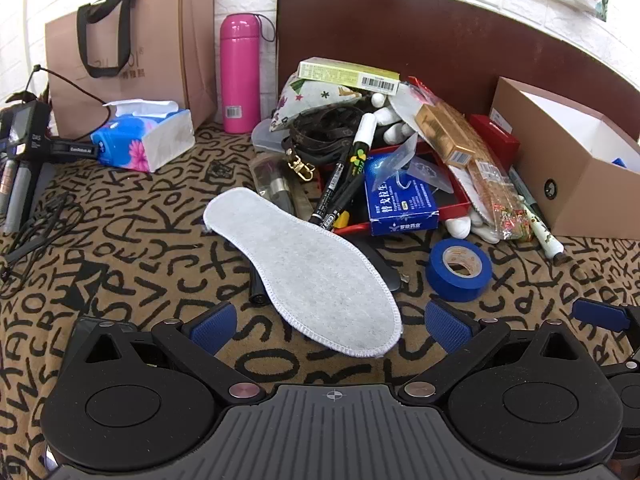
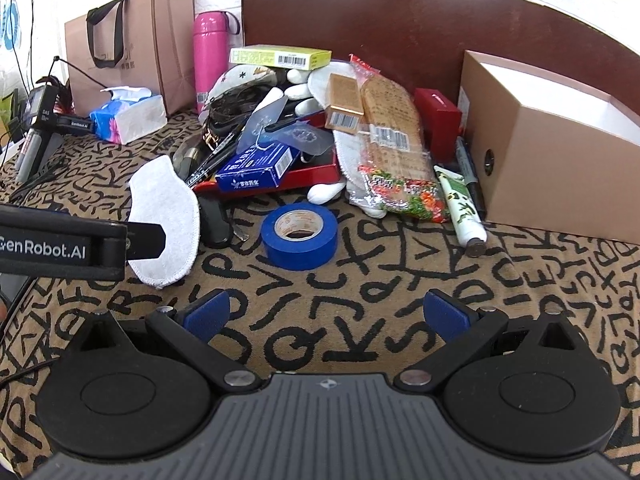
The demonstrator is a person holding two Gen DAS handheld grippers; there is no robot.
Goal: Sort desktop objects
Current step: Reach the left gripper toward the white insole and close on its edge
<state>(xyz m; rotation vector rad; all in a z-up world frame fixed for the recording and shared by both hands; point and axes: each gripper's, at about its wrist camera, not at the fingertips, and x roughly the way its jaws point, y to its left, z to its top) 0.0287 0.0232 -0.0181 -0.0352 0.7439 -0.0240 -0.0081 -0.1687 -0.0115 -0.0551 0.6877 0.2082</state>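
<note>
Cluttered desktop under a brown letter-patterned cloth (image 2: 360,280). Left gripper (image 1: 332,320) with blue-padded fingers spread apart, holding nothing, the near end of a flat white felt insole (image 1: 308,268) lying between them. Right gripper (image 2: 326,314) likewise spread apart and holding nothing, hovering over bare cloth. Beyond it, a blue tape roll (image 2: 299,236), just right of the insole. Farther back, a heap of boxes, pens and packets on a red tray (image 2: 316,174); open brown cardboard box (image 2: 552,148) at far right.

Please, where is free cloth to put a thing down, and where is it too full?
Bare cloth lies between the right gripper and the blue tape roll, and also left of the white insole, below the tissue pack. It is crowded around the red tray, up to the cardboard box.
</note>
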